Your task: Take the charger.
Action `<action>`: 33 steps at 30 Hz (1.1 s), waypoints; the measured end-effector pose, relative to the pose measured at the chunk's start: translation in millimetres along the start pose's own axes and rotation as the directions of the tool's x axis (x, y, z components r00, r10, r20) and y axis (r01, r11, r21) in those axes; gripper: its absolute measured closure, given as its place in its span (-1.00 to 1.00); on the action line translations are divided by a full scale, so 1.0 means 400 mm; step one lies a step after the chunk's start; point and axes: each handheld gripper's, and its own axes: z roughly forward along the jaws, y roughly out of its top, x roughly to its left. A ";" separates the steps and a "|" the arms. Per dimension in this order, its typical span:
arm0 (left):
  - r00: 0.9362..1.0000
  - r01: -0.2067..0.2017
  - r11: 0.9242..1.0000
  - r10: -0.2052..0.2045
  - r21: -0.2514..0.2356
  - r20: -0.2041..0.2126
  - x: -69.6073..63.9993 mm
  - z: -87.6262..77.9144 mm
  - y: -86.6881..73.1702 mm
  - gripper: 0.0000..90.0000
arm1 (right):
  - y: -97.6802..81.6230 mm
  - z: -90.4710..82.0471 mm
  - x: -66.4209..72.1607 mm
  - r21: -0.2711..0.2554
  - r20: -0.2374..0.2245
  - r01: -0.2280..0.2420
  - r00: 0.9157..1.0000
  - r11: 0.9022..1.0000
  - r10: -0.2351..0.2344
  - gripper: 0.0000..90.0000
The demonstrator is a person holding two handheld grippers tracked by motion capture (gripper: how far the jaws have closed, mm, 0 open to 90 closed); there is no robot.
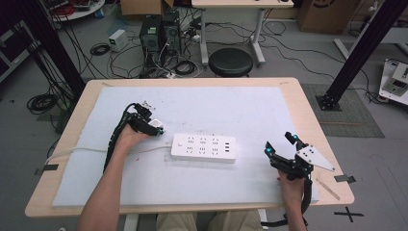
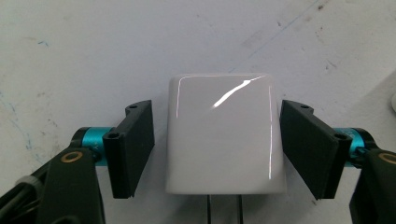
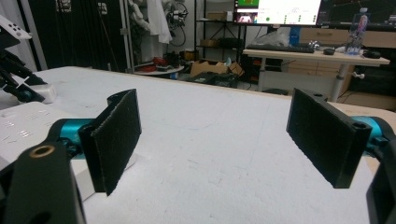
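A glossy white plug adapter (image 2: 224,135) lies on the white mat, its two metal prongs (image 2: 224,207) pointing toward the camera. My left gripper (image 2: 217,109) straddles it, with a narrow gap between each black pad and the adapter's sides, so it is open. In the high view the left gripper (image 1: 155,126) sits just left of a white power strip (image 1: 204,147), the adapter (image 1: 158,123) at its tips. My right gripper (image 1: 278,141) rests open at the mat's right, its wide-apart jaws bracketing bare mat in its own view (image 3: 215,107). The strip's end (image 3: 18,126) shows at left there.
The strip's white cable (image 1: 77,150) runs off the table's left edge. A white foam mat (image 1: 216,103) covers most of the wooden table (image 1: 308,110). A black stool (image 1: 230,61) and tangled floor cables lie beyond the far edge.
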 end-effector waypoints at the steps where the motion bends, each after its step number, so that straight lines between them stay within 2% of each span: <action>1: 1.000 0.000 1.000 0.000 0.000 0.005 0.000 0.000 0.000 -0.33 | 0.000 0.000 0.000 0.001 0.000 0.000 1.000 1.000 0.000 -0.60; 8: 1.000 -0.001 1.000 0.001 -0.003 0.025 0.006 -0.004 -0.002 -0.22 | 0.000 0.000 0.000 0.000 0.000 0.004 1.000 1.000 -0.004 -0.60; 11: 1.000 0.005 1.000 -0.005 -0.014 0.030 0.007 -0.007 -0.005 -0.06 | 0.000 0.000 0.000 0.000 0.001 0.005 1.000 1.000 -0.005 -0.60; 27: 1.000 0.014 0.999 -0.013 -0.029 0.021 0.005 -0.008 -0.008 -0.05 | 0.000 0.001 0.001 0.007 -0.003 0.002 1.000 1.000 -0.002 -0.60; 33: 0.999 0.029 0.997 -0.026 -0.065 0.041 0.002 -0.023 -0.002 -0.05 | 0.001 0.001 0.002 0.009 0.008 0.003 1.000 1.000 -0.003 -0.60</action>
